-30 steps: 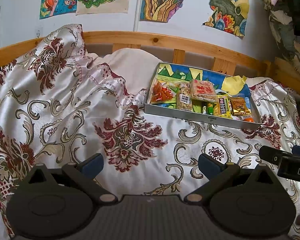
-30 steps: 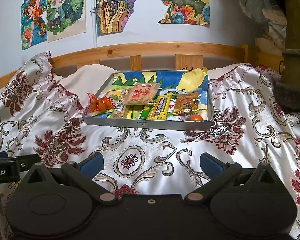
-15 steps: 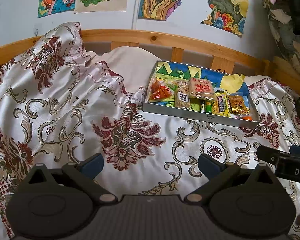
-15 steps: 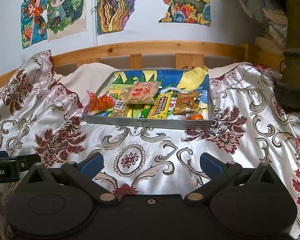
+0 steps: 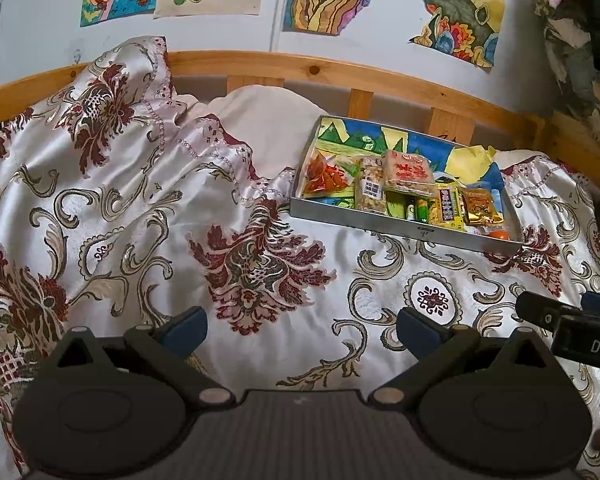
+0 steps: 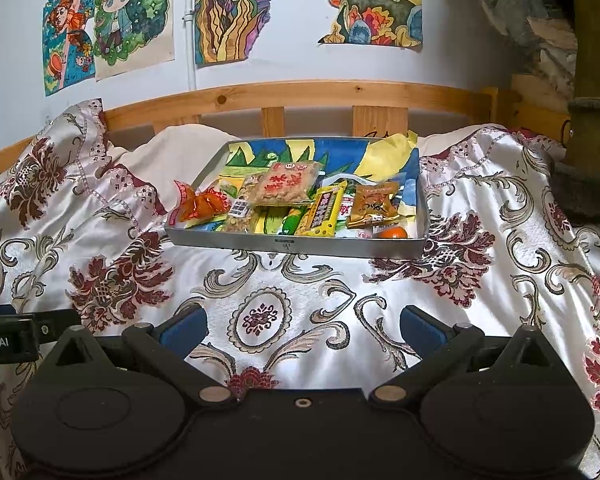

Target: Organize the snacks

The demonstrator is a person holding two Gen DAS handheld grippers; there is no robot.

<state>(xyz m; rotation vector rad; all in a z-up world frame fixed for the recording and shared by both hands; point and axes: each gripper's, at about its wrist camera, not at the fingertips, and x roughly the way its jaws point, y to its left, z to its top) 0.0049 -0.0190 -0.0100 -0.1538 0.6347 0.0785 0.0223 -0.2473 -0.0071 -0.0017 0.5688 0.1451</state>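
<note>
Left tongs (image 5: 302,326): spread wide, empty.
Right tongs (image 6: 304,326): gaping, empty.
Tray (image 6: 292,245): snacks (image 6: 286,184) overlap; lower packets half-hidden, labels unreadable.

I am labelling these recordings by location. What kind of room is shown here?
Most likely a bedroom, perhaps a child's. A satin floral bedspread covers a bed with a wooden headboard rail, and colourful hand-drawn posters hang on the wall. A metal tray of snacks rests on the bedspread.

A bed (image 6: 300,292) draped in floral satin bears a grey snack tray (image 6: 292,243) near its wooden headboard (image 6: 300,94)
</note>
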